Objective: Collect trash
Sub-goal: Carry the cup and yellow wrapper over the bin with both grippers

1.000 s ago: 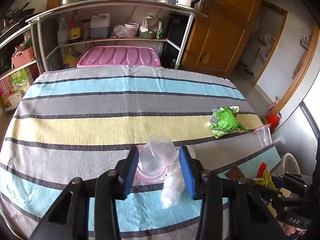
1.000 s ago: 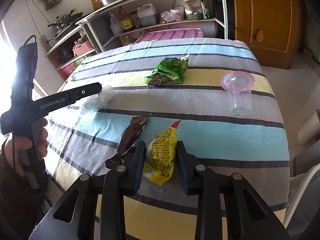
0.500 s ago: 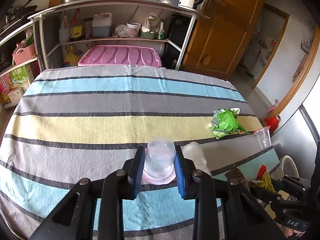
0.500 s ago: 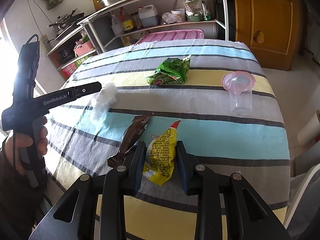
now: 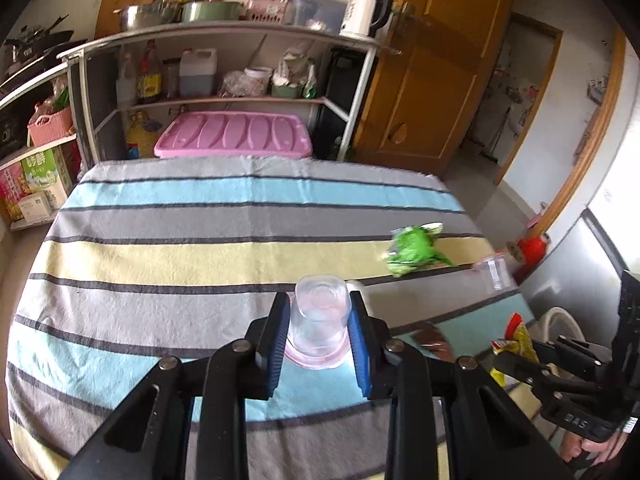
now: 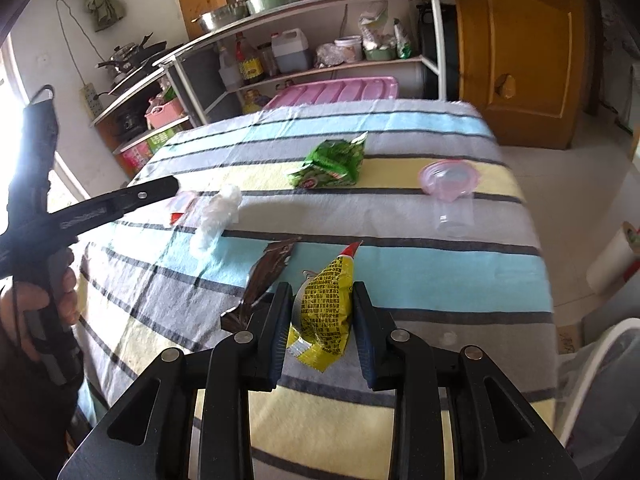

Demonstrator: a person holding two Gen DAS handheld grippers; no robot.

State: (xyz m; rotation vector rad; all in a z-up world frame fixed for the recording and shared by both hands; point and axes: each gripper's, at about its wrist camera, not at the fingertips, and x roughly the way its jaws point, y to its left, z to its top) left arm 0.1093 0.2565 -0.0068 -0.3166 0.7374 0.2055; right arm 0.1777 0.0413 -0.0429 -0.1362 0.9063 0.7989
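A: Status of my left gripper [image 5: 319, 328]?

B: Clenched on the clear plastic cup [image 5: 320, 314]. 1 second ago the jaws stood open around that cup and a crumpled white bag; now both blue pads press the cup's sides and the cup appears lifted clear of the striped tablecloth [image 5: 160, 256], base pointing away from me, pink rim toward me.

A: And the white bag?

B: Left behind. In the right wrist view the white plastic bag [image 6: 218, 218] lies on the tablecloth, just left of the brown wrapper [image 6: 266, 272]. It needs a separate pick.

A: Status of my right gripper [image 6: 320, 322]?

B: Clamped on the yellow snack packet [image 6: 324, 312]. No change in grip against the earlier frames; the packet hangs between the pads, near the front edge of the tablecloth.

A: Remaining items, relative to the tablecloth?

B: 4 visible: the white plastic bag at its left side, the brown wrapper near the front, the green snack bag [image 6: 330, 164] on the yellow stripe at centre, and a second clear cup [image 6: 450, 196] with a pink rim at the right edge.

A: Consequence for the task?

B: My judgement: both tools are loaded, so 2 items are ready for disposal. I cannot identify a bin with certainty; a white rim shows at the lower right, off the tablecloth
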